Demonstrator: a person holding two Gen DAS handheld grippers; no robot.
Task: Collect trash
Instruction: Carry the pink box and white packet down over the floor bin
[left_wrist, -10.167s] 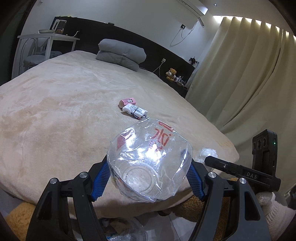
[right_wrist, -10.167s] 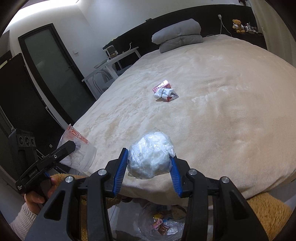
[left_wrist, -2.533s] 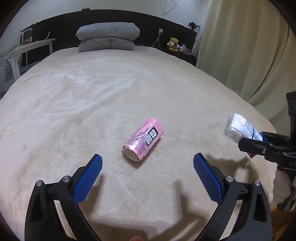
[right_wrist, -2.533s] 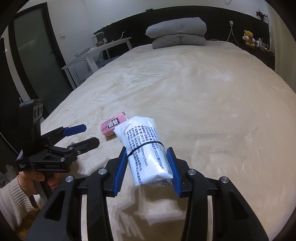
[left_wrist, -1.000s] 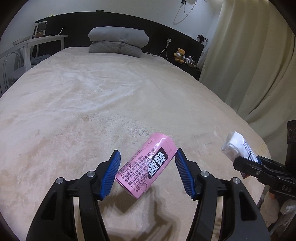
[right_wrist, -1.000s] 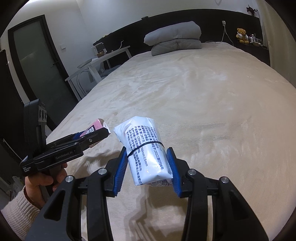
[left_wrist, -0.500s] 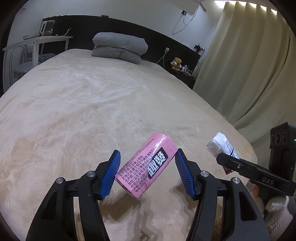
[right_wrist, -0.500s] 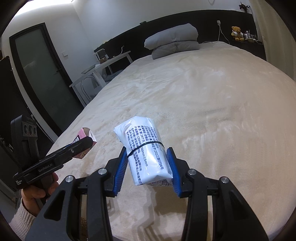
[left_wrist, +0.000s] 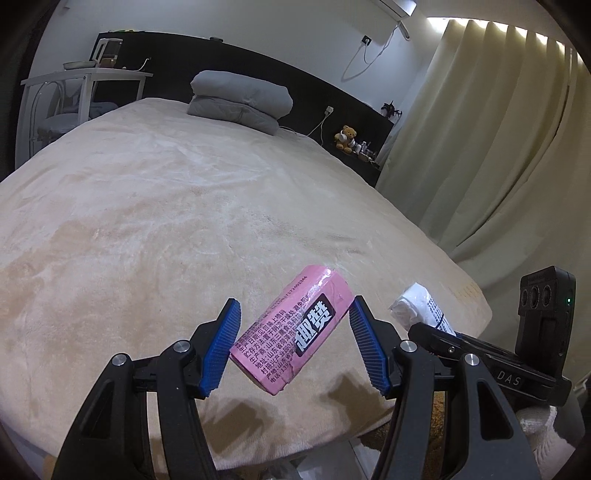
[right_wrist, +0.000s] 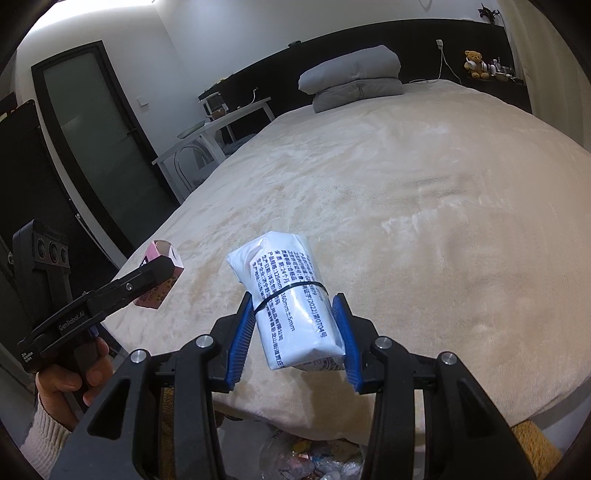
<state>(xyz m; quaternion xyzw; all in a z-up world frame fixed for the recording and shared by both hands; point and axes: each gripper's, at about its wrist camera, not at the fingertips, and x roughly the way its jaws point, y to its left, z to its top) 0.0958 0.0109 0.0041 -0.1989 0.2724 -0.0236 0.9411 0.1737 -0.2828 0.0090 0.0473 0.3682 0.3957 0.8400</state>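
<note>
Here the left gripper (left_wrist: 293, 341) is clamped on a pink carton (left_wrist: 293, 332), its blue pads (left_wrist: 218, 350) pressing the carton's two long sides. The carton sits tilted between the jaws, one end raised toward the bed, black printed characters on its upper face, lifted clear of the cream blanket (left_wrist: 166, 229). From the right wrist view the same carton (right_wrist: 162, 275) shows its open end, held off the near left corner of the bed.

The right gripper (right_wrist: 293, 334) is closed on a white plastic packet (right_wrist: 291, 299). A thin black band rings the packet at about mid-length; blue printed text runs along its side. The packet points up and away from the fingers, above the blanket and not touching it. In the left wrist view its crumpled tip (left_wrist: 419, 304) sticks out beyond the right gripper's black body.

A hand (right_wrist: 79, 378) with a cream knitted cuff grips the left tool's handle. Below the bed edge, between the right gripper's arms, a clear bag of mixed litter (right_wrist: 314, 459) lies on the floor.

Grey folded bedding (left_wrist: 240, 99) rests at the headboard end. A teddy bear (left_wrist: 345, 138) sits on the dark ledge beside the curtain (left_wrist: 498, 140).
</note>
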